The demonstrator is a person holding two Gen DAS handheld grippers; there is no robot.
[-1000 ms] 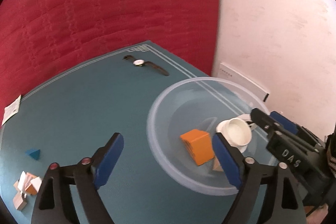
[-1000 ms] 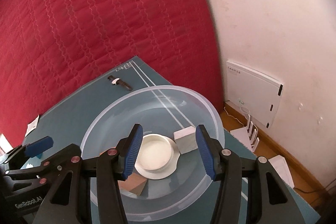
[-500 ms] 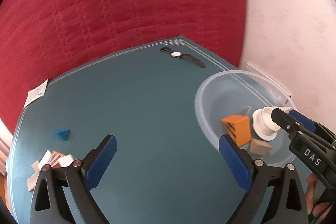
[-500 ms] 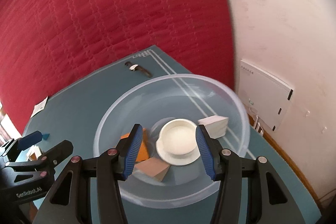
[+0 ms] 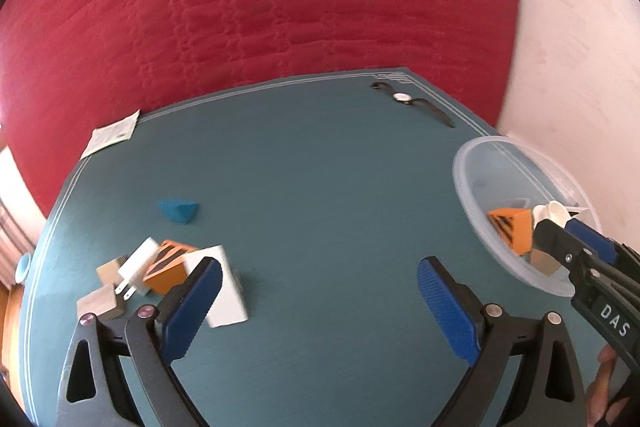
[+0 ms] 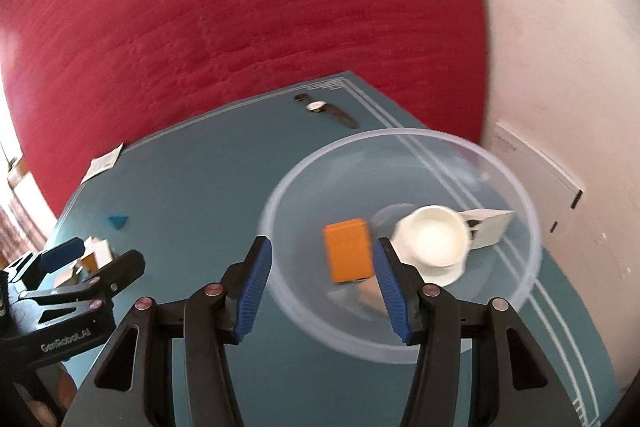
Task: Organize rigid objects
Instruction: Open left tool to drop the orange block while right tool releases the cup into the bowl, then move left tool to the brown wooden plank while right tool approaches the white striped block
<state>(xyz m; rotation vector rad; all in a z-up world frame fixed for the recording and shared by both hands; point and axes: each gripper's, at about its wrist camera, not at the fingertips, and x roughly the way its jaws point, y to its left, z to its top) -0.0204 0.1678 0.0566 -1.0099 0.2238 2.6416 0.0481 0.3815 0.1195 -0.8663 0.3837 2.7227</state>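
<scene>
A clear plastic bowl (image 6: 516, 195) sits at the table's right side and holds an orange block (image 6: 347, 251), a white cup on a saucer (image 6: 434, 239), a white box (image 6: 490, 227) and a tan block. My right gripper (image 6: 322, 283) is open and empty above the bowl's near-left rim. My left gripper (image 5: 320, 301) is open and empty over the teal table (image 5: 320, 187). By its left finger lies a pile: a white box (image 5: 228, 287), an orange striped block (image 5: 168, 265), a white plug (image 5: 136, 269) and wooden cubes (image 5: 98, 301). A blue wedge (image 5: 178, 211) lies beyond the pile.
A wristwatch (image 5: 404, 99) lies near the table's far corner. A paper slip (image 5: 112, 135) lies at the far left edge. A red quilted backdrop stands behind the table and a white wall is on the right. The bowl also shows in the left wrist view (image 5: 472, 187).
Both grippers swung left, away from the bowl. The left gripper now faces the pile of blocks, which has come close. The right gripper stays open over the bowl's left rim.
</scene>
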